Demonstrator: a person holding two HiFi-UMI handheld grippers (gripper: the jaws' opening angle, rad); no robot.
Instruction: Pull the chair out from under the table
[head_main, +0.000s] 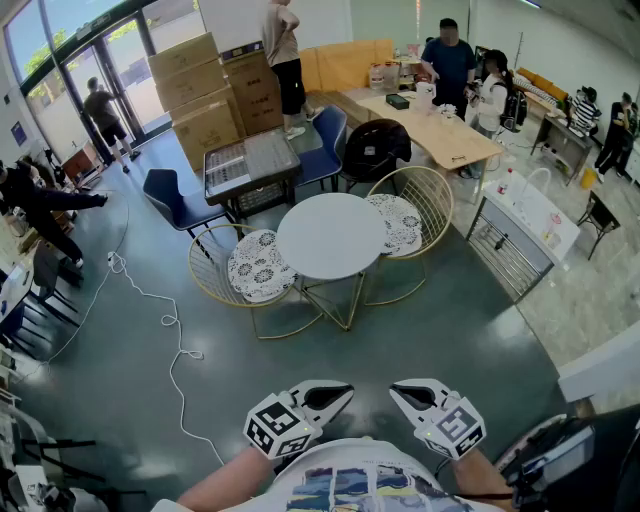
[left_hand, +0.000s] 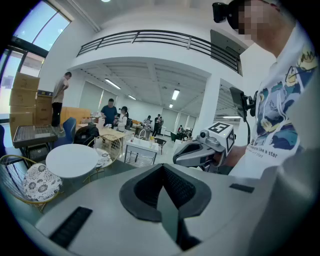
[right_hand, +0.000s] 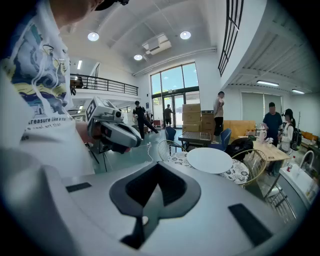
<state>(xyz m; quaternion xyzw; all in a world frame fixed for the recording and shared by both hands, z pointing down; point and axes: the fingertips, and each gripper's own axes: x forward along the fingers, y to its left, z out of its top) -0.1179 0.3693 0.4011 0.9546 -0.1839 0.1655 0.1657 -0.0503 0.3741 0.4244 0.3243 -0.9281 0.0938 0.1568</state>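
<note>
Holding both units near my chest: left gripper (head_main: 343, 391) and right gripper (head_main: 398, 391), jaws together on each, nothing between them. Well ahead stands the round white table (head_main: 330, 235). Tucked under it, the nearer gold wire chair with patterned cushion (head_main: 255, 268) lies ahead-left, on the left gripper's side; a second gold wire chair (head_main: 405, 222) sits ahead-right, farther off. Judgement: approach needed first.

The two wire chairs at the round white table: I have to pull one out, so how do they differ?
The left chair sits nearer the camera; the right chair sits farther off. The left chair's back faces the floor cable, the right chair's faces a metal rack. Both have gold wire frames, patterned cushions and seats partly under the table.
</note>
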